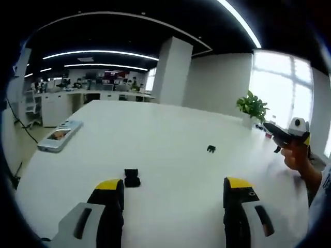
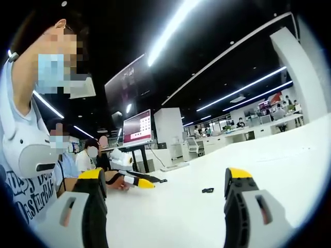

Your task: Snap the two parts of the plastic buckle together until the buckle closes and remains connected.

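A: What sits nearest in the left gripper view?

B: The left gripper (image 1: 175,199) itself, at the bottom of the frame, its two yellow-tipped jaws spread wide with nothing between them. Just past the left jaw's tip, low and left of centre, a black buckle part (image 1: 132,177) lies on the white table (image 1: 170,139).

A: And the other piece?

B: Farther up the table, right of centre, a smaller black buckle piece (image 1: 211,149), well apart from the first. Farther left, a phone-like device (image 1: 60,135) rests near the table's left edge. At the right edge of the frame a hand (image 1: 296,155) holds the right gripper (image 1: 283,135) above the table; a potted plant (image 1: 252,107) stands beyond it.

A: The right gripper view?

B: Its own jaws rise at the bottom, also wide apart and empty. Between them, farther out on the table, lies a small black buckle piece (image 2: 208,190). Left of centre, another gripper with a yellow tip (image 2: 135,181) rests low over the tabletop. A person in a light shirt (image 2: 23,150) fills the left side, with seated people behind.
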Demonstrator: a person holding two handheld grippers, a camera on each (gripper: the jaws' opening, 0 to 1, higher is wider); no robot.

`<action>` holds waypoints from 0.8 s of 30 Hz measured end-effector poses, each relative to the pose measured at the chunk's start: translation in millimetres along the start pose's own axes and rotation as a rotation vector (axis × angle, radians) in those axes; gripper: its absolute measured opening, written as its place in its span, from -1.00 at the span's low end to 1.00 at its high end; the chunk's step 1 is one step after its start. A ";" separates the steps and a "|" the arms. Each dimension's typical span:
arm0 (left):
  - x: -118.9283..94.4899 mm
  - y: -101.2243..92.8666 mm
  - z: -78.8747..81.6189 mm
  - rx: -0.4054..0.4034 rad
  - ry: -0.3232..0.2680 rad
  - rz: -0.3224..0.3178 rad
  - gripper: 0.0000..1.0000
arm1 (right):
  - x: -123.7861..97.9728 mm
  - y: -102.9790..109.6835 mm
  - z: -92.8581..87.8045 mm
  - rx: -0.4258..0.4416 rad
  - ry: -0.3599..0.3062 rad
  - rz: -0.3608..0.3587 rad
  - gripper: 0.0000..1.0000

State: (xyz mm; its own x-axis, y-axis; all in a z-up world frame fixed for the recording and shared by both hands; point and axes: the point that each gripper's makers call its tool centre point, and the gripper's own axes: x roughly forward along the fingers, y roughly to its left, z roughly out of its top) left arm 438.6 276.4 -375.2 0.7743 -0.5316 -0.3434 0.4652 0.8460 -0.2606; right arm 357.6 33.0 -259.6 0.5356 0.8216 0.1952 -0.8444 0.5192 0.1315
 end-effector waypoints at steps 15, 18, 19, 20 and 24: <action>11.2 -16.2 -0.2 -0.005 0.017 -0.055 0.56 | -0.2 -1.5 -0.4 0.002 0.002 -0.003 0.93; 11.8 -15.8 -1.3 0.014 0.026 -0.049 0.56 | -0.6 -1.4 -0.5 0.002 0.003 -0.003 0.93; 10.6 -16.1 -1.4 0.015 0.026 -0.050 0.56 | -0.7 -1.3 -0.5 0.002 0.003 -0.003 0.93; 10.8 -16.3 -1.3 0.012 0.026 -0.052 0.56 | -0.8 -1.1 -0.2 0.002 0.002 -0.002 0.93; 9.9 -17.7 -1.3 0.011 0.026 -0.059 0.56 | -0.6 -0.9 -0.6 0.000 0.005 -0.002 0.93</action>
State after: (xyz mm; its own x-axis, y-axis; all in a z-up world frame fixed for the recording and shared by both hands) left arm 437.5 256.1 -375.2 0.7342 -0.5812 -0.3510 0.5144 0.8136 -0.2711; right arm 358.0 32.2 -260.4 0.5369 0.8219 0.1906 -0.8436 0.5205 0.1320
